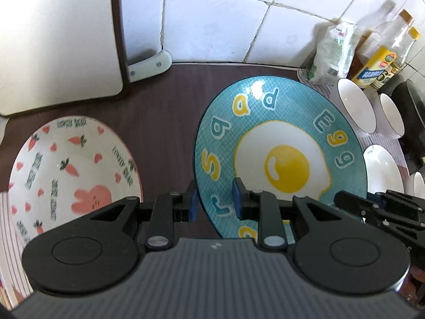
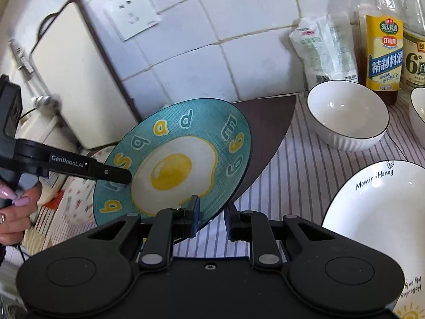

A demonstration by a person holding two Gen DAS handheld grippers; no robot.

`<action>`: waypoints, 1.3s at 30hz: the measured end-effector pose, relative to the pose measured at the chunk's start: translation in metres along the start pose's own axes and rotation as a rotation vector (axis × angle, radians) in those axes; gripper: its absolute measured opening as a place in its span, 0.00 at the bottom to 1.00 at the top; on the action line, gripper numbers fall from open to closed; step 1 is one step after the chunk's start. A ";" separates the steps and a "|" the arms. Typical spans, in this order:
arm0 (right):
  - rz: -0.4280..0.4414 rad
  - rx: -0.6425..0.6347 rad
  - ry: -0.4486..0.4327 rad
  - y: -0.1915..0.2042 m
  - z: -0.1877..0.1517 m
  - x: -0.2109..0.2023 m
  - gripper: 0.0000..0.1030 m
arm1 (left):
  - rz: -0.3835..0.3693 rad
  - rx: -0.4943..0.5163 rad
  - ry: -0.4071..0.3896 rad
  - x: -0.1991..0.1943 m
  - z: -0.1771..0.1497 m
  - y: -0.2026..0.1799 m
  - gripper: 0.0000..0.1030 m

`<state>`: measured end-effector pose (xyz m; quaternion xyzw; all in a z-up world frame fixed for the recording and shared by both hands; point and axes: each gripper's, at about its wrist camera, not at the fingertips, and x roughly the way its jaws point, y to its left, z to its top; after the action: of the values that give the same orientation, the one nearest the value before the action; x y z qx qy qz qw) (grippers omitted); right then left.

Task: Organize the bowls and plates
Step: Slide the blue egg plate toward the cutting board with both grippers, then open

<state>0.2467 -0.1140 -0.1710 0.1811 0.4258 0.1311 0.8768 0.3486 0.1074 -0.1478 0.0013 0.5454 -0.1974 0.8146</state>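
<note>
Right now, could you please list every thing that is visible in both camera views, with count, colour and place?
egg plate: one, teal with fried egg, tilted, held by both grippers
carrot plate: one, white and pink, left on dark counter
Morning Honey plate: one, white, right on striped cloth
bowls: at least two, white, on the cloth near the bottles
bottles: three, clear with yellow labels, back right
bag: one, white-green, against tiled wall
cutting board: one, white, leaning left
wall socket: one, white
left gripper: black, clamping the rim
right gripper: black, clamping the rim
hand: one, painted nails

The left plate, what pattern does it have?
Pink rabbit, carrots and hearts on white plate; clearest in the left wrist view.
</note>
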 end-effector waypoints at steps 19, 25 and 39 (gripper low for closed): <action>-0.114 -0.024 0.039 -0.015 0.021 0.058 0.25 | 0.000 -0.010 0.047 0.067 0.024 0.013 0.24; -0.203 -0.064 0.088 -0.008 0.016 0.070 0.32 | 0.060 -0.005 0.085 0.072 0.016 0.001 0.25; -0.190 -0.003 -0.026 0.001 0.019 -0.029 0.55 | 0.173 0.126 0.146 -0.002 -0.005 -0.051 0.49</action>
<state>0.2446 -0.1279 -0.1391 0.1405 0.4294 0.0457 0.8910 0.3274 0.0620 -0.1375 0.1139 0.5876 -0.1597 0.7850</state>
